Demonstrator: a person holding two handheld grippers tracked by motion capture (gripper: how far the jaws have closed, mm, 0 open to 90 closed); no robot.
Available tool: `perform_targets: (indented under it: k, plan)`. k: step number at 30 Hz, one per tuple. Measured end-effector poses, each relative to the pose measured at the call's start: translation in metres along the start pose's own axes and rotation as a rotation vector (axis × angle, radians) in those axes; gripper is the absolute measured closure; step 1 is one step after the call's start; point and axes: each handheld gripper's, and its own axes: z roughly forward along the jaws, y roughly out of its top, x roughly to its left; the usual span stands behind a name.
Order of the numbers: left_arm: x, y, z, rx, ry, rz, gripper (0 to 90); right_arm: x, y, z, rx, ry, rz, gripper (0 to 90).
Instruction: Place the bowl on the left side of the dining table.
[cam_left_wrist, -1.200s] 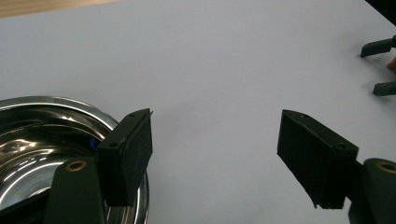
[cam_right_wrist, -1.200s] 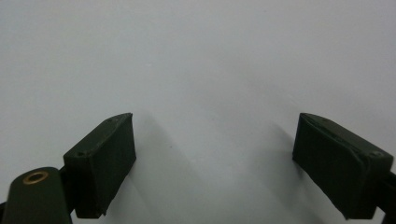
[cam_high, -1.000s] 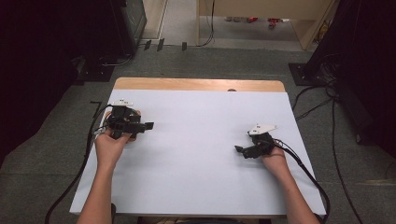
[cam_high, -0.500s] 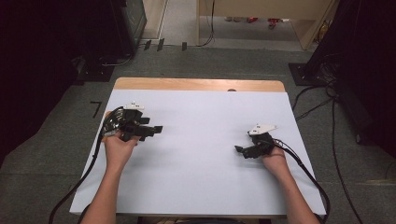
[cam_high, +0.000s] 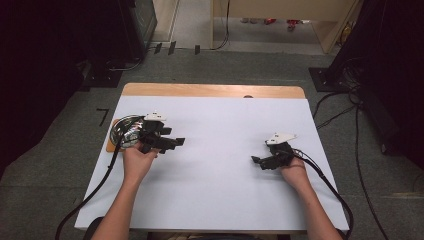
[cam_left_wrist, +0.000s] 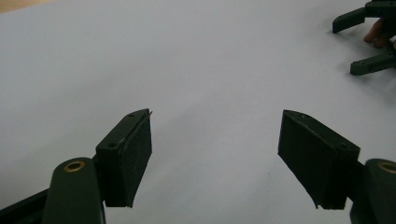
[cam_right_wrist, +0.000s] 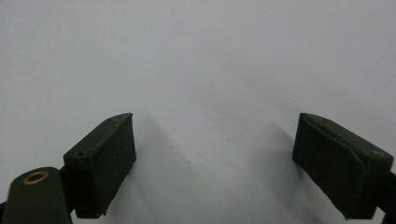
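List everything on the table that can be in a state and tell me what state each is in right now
left gripper: jaws open, nothing between them, over the white table cover.
right gripper: jaws open, empty, over the white cover.
metal bowl: upright on a wooden board at the table's left edge, partly hidden by the left gripper; contents cannot be told.
wooden board: flat, under the bowl.
white table cover: lying flat, bare in the middle.
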Motion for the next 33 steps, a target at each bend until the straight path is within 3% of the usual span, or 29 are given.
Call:
perform_targets:
  k: [18, 21, 29, 33]
  plan:
    - [-0.021, 0.003, 0.026, 0.032, -0.026, 0.061, 26.4, 0.000, 0.000, 0.000, 0.001, 0.000, 0.000, 12.6]
    - [-0.024, 0.003, 0.028, 0.019, -0.047, 0.049, 26.4, 0.000, 0.000, 0.000, 0.001, 0.000, 0.000, 12.6]
    - [-0.032, 0.003, 0.039, 0.047, -0.051, 0.076, 26.3, 0.000, 0.000, 0.000, 0.001, 0.000, 0.001, 12.6]
    - [-0.038, 0.002, 0.045, 0.071, -0.047, 0.114, 26.3, 0.000, 0.000, 0.000, 0.001, 0.000, 0.000, 12.6]
